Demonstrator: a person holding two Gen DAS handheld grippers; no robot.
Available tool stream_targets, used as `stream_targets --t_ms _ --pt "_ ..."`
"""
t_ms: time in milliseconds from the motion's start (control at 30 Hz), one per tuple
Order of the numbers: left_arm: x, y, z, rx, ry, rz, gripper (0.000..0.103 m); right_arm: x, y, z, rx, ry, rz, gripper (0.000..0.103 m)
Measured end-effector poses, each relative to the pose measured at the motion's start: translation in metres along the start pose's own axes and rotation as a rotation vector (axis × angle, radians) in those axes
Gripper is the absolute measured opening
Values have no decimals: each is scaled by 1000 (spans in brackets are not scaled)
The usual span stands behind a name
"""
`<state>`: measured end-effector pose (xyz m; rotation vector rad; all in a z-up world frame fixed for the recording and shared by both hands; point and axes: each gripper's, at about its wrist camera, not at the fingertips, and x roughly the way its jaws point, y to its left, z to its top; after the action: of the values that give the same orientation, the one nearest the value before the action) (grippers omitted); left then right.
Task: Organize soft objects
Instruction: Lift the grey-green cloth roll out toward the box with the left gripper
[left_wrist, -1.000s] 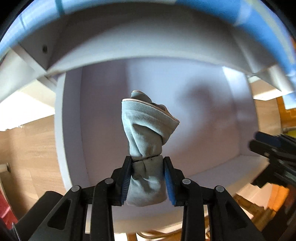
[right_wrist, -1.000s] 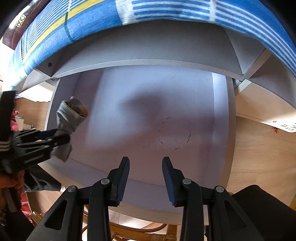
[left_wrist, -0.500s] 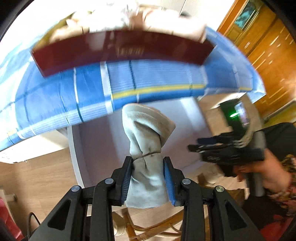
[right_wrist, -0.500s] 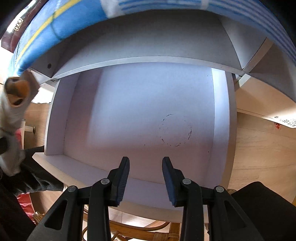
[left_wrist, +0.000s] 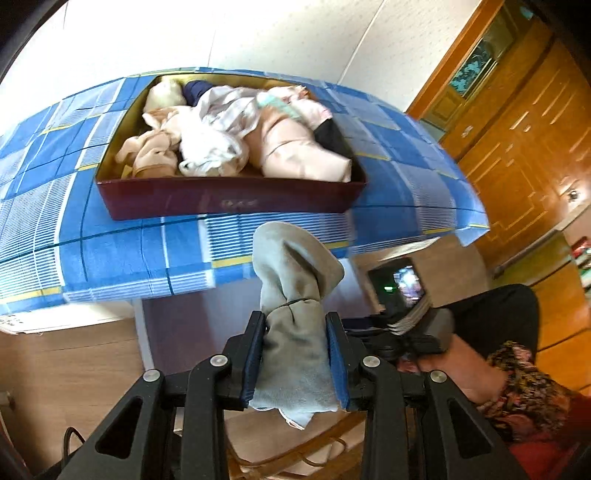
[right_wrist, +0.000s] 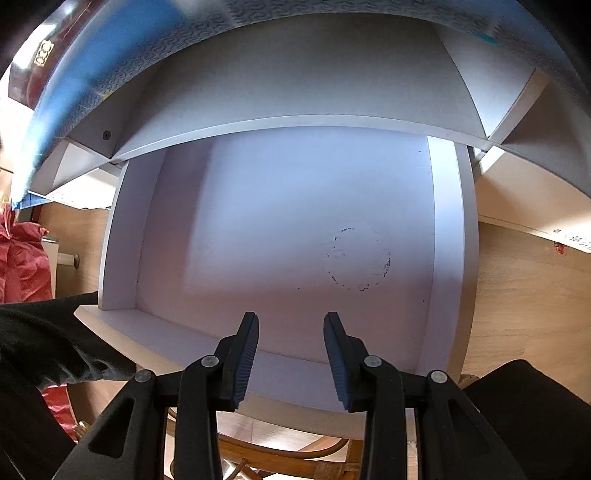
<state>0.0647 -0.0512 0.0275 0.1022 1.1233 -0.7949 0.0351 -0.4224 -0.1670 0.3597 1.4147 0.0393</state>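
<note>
My left gripper (left_wrist: 295, 325) is shut on a rolled grey-blue sock bundle (left_wrist: 295, 288), held upright in front of the table edge. Beyond it a dark red box (left_wrist: 229, 197) full of several pale rolled garments (left_wrist: 236, 129) sits on the blue checked tablecloth (left_wrist: 92, 240). My right gripper (right_wrist: 291, 325) is open and empty, pointing into a pulled-out white drawer (right_wrist: 295, 229) whose floor bears a dark ring mark (right_wrist: 358, 258). The right gripper's body (left_wrist: 406, 321) shows in the left wrist view, low at the right.
The drawer's front wall (right_wrist: 155, 332) lies below the right fingers and the table's underside (right_wrist: 295, 74) hangs above it. A wicker chair (left_wrist: 295, 458) is below. Wooden cabinets (left_wrist: 517, 129) stand at the right. A red cloth (right_wrist: 22, 258) is at the left.
My left gripper has lifted the sock bundle out of the drawer and up above the table edge, bringing the red box into view. The right gripper has hardly moved.
</note>
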Motion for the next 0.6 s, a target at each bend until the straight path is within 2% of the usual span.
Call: stream_targets --t_ms 100,233,400,600 --pt "-10 1 7 -25 -1 -22 33 0 1 0 6 1 13 36" --pt "-29 4 29 -56 -66 -41 33 -4 2 0 1 -5 26 36" --pt "-47 0 88 -61 -158 -10 33 -6 3 -1 -3 -4 34 36" --pt "-41 -3 160 -61 -218 55 33 -7 4 -2 1 0 49 36"
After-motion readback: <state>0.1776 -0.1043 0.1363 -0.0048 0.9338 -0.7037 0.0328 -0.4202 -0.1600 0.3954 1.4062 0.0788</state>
